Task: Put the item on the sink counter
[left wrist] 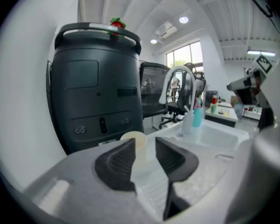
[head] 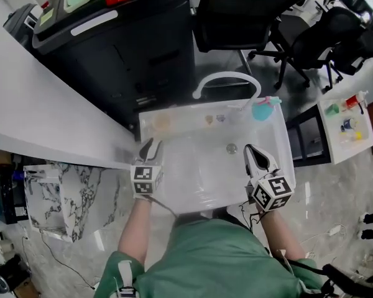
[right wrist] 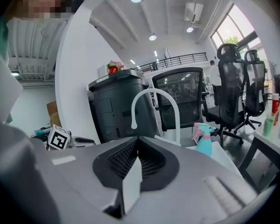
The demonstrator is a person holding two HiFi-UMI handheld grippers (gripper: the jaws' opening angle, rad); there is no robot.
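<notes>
A cream cup [left wrist: 139,143] stands upright on the white sink counter [left wrist: 196,176], just beyond my left gripper [left wrist: 144,143]. The jaws stand apart on either side of it and the pads are not pressing on it. In the head view the cup [head: 162,122] is a pale round shape at the counter's back left corner, with the left gripper [head: 150,145] a little in front of it. My right gripper [head: 252,151] hovers over the right side of the sink [head: 280,135]. Its jaws [right wrist: 137,143] are shut together with nothing between them.
A white arched faucet [head: 227,79] and a teal spray bottle [head: 264,108] stand at the back of the sink, with two small items [head: 214,119] beside them. A large black bin [head: 124,48] sits behind the counter, and office chairs [head: 323,39] to the right. The drain [head: 232,148] lies in the basin.
</notes>
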